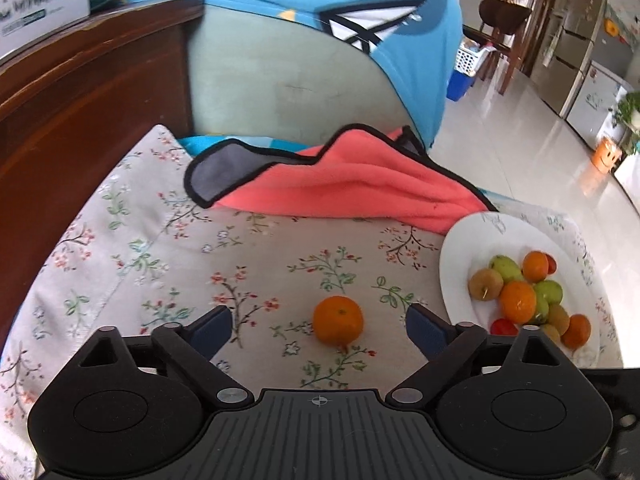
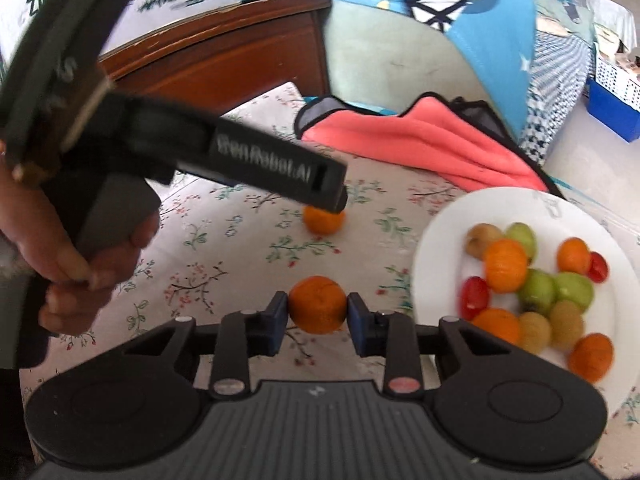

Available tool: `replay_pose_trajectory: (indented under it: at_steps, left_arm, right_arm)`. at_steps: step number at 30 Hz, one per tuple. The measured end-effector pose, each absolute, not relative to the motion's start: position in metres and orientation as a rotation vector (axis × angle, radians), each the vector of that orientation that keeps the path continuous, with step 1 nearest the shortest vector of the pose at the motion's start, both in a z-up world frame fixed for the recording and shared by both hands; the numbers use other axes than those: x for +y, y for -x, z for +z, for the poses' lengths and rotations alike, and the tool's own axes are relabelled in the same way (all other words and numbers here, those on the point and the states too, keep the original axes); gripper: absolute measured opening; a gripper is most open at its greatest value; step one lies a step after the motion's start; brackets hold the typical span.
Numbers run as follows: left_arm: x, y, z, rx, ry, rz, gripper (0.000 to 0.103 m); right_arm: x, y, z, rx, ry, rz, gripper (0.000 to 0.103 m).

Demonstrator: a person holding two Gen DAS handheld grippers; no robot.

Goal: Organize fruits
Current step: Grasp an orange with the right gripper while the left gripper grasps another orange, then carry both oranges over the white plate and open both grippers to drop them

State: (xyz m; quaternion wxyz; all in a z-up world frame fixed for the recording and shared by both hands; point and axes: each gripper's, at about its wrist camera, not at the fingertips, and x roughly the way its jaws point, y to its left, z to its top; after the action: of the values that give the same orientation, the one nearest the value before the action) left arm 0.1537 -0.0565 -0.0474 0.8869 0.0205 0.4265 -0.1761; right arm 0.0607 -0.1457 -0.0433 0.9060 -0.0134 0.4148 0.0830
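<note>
Right wrist: right gripper [image 2: 317, 312] clamps one orange [image 2: 318, 305]; second orange [image 2: 323, 221] loose.

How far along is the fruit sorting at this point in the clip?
Mostly done: the round white plate already holds a pile of oranges, green and brown fruits and small red ones. In hand: the right hand-held gripper is shut on one orange, beside the plate. Left: another loose orange lies on the floral cloth between the open fingers of the left hand-held gripper.
</note>
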Motion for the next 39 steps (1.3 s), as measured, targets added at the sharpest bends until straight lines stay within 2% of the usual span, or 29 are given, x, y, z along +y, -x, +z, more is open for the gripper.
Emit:
replay_pose_trajectory:
  at_steps: [3,13,15,22,24,32,39]
  left_arm:
    - [-0.061,-0.155,-0.053,0.883,-0.052,-0.359,0.081]
    - [-0.070,-0.156,-0.063,0.890,-0.080,-0.360,0.067]
    - [-0.072,-0.157,-0.064,0.892,-0.093,-0.355,0.055]
    - [-0.076,-0.157,-0.070,0.898,-0.099,-0.362,0.040]
    - [-0.077,-0.156,-0.071,0.888,-0.109,-0.366,0.030]
    - [-0.079,-0.152,-0.060,0.837,-0.100,-0.377,0.028]
    - [-0.083,-0.146,-0.023,0.745,-0.039,-0.426,0.028]
  right_arm:
    - [-0.153,-0.056,-0.039,0.857,0.019,0.156,0.032]
    - [-0.173,-0.051,-0.028,0.849,-0.066,0.130,0.032]
    - [-0.177,-0.051,-0.027,0.851,-0.090,0.121,0.032]
    - [-0.185,-0.048,-0.023,0.849,-0.106,0.103,0.032]
    - [-0.185,-0.049,-0.022,0.847,-0.110,0.101,0.032]
    - [-0.196,-0.049,-0.012,0.823,-0.127,0.076,0.032]
    - [-0.238,-0.040,0.029,0.712,-0.206,-0.033,0.032]
